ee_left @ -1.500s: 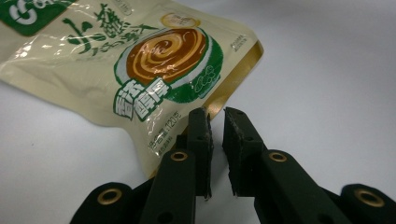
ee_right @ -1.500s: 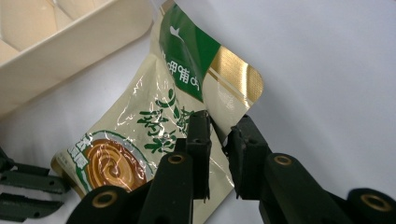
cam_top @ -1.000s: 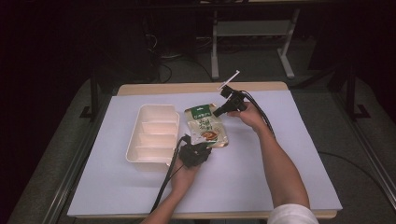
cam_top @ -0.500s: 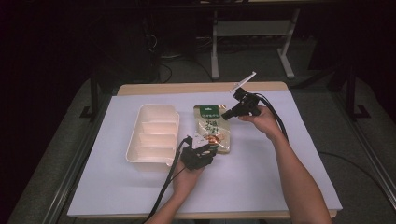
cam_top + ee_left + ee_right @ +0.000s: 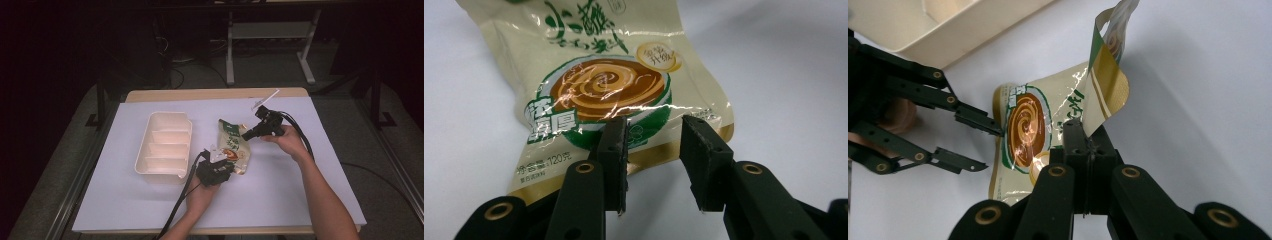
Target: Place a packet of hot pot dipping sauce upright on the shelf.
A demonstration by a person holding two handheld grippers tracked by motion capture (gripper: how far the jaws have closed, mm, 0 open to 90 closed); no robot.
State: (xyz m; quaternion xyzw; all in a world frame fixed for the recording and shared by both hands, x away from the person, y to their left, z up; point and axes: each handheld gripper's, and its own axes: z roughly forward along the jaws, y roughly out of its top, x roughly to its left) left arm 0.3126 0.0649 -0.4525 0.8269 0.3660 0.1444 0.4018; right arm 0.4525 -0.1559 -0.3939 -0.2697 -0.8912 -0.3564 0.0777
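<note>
Snack pouch [image 5: 234, 147] mid-table, just right of divided tray [image 5: 165, 145], right claw [image 5: 1087, 137] clamped on pouch's curled-up far edge, left claw [image 5: 654, 150] apart at pouch's near edge.

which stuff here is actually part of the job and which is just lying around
In the job:
packet
right hand-held gripper, shut on the packet's edge
left hand-held gripper, open at its bottom end

Lying about:
tray, beside the packet, untouched
frame, on the floor beyond the table
</note>
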